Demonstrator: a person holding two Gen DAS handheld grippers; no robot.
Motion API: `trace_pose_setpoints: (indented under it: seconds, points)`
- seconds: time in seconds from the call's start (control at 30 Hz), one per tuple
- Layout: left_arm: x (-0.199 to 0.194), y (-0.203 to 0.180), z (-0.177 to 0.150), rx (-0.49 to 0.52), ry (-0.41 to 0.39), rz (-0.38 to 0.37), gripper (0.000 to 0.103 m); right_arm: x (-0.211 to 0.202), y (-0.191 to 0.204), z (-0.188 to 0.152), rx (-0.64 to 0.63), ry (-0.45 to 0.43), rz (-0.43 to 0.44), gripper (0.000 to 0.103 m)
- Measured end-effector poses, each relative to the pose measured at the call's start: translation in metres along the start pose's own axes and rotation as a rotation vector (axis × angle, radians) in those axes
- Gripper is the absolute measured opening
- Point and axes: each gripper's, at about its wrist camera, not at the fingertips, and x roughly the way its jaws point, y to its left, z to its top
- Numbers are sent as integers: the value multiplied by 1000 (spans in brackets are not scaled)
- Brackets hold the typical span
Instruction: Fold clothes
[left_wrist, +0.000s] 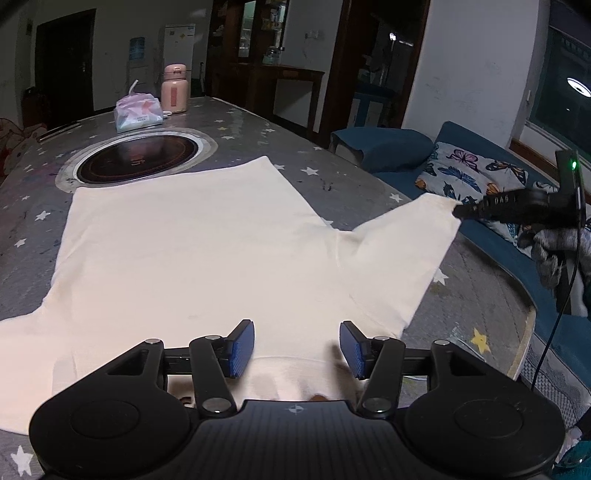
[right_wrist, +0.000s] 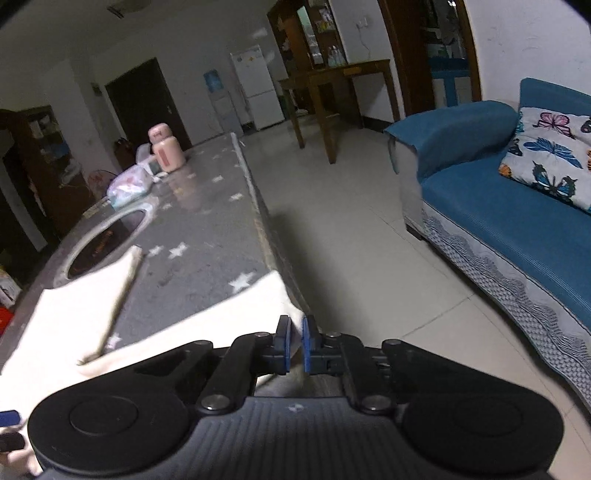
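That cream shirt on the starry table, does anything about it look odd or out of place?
Nothing looks damaged. The shirt lies flat except its right sleeve, which the right gripper pinches at the cuff and stretches toward the table edge. The left gripper hovers open near the collar.

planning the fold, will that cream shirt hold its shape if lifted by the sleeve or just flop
Likely floppy: the sleeve sags between the right gripper and the table. Probably light, since a fingertip pinch lifts it. The shirt may slide.

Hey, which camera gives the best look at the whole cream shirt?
The left wrist view: the cream shirt lies spread across the table, one sleeve pinched by the right gripper. The right wrist view shows only that sleeve and a blurred hem corner.
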Motion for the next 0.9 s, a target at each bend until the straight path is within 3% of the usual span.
trace_pose_setpoints:
  seconds: [0.23, 0.47, 0.63, 0.9]
  points:
    - [3, -9, 2, 25, -7, -15, 57, -22, 20, 12, -14, -62, 92, 5]
    - [-11, 5, 2, -6, -41, 13, 57, -51, 60, 30, -62, -106, 234, 4]
    - [-29, 23, -3, -44, -78, 49, 58, -68, 103, 42, -121, -115, 351, 4]
    - [-56, 53, -21, -116, -121, 97, 59, -68, 207, 49, -285, -61, 528, 4]
